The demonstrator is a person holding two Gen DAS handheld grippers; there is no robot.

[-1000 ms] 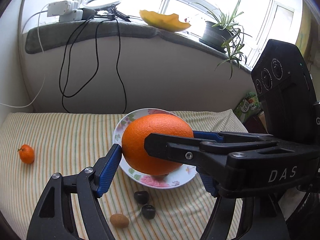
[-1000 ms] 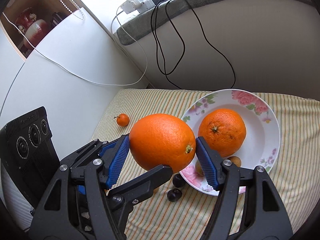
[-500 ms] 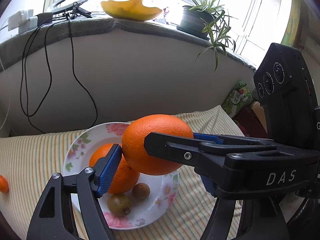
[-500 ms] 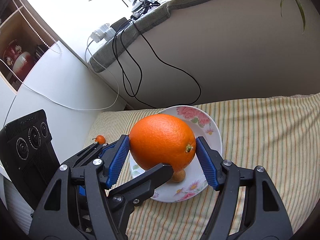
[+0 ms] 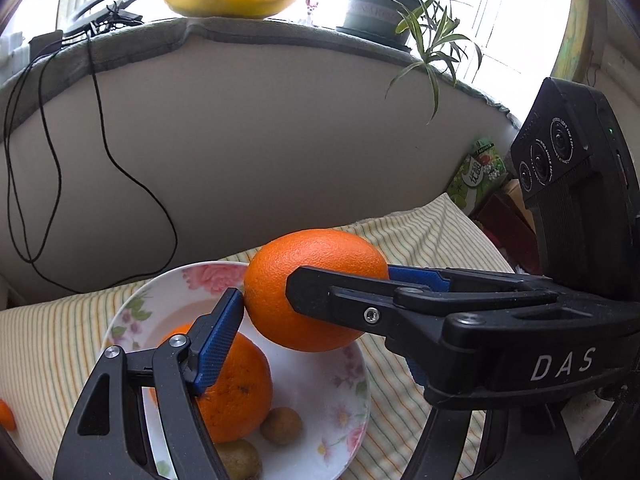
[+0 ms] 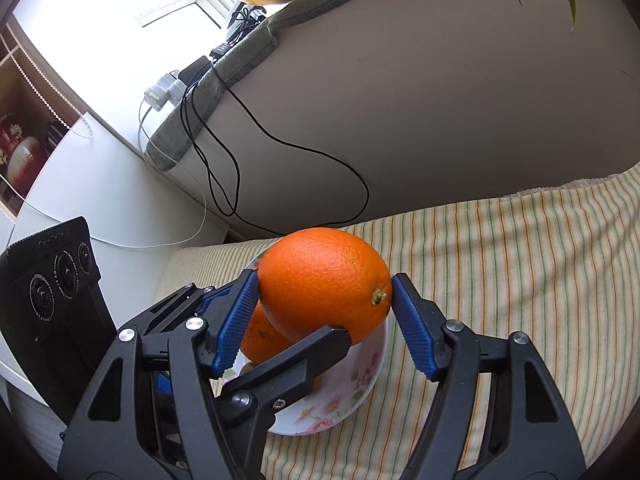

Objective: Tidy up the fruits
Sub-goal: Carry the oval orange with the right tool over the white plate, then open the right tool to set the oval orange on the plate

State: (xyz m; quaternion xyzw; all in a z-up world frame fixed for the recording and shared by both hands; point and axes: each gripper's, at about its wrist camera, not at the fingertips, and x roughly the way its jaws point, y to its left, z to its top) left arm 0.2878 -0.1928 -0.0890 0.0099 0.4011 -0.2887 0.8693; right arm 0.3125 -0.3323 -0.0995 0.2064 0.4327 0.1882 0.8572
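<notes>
A large orange is held between both grippers above the flowered plate. My left gripper is shut on it; my right gripper also clamps the same orange with its blue pads. On the plate lie a second orange and two small brown kiwis. The plate shows under the held orange in the right wrist view, with the second orange partly hidden behind the left pad.
A small tangerine lies on the striped cloth at far left. A wall with hanging black cables stands behind the table. A potted plant sits on the sill. Boxes lie past the table's right end.
Both grippers have carried the orange forward and lower over the plate. The plate and the second orange now look nearer; the dark fruits on the cloth have left view.
</notes>
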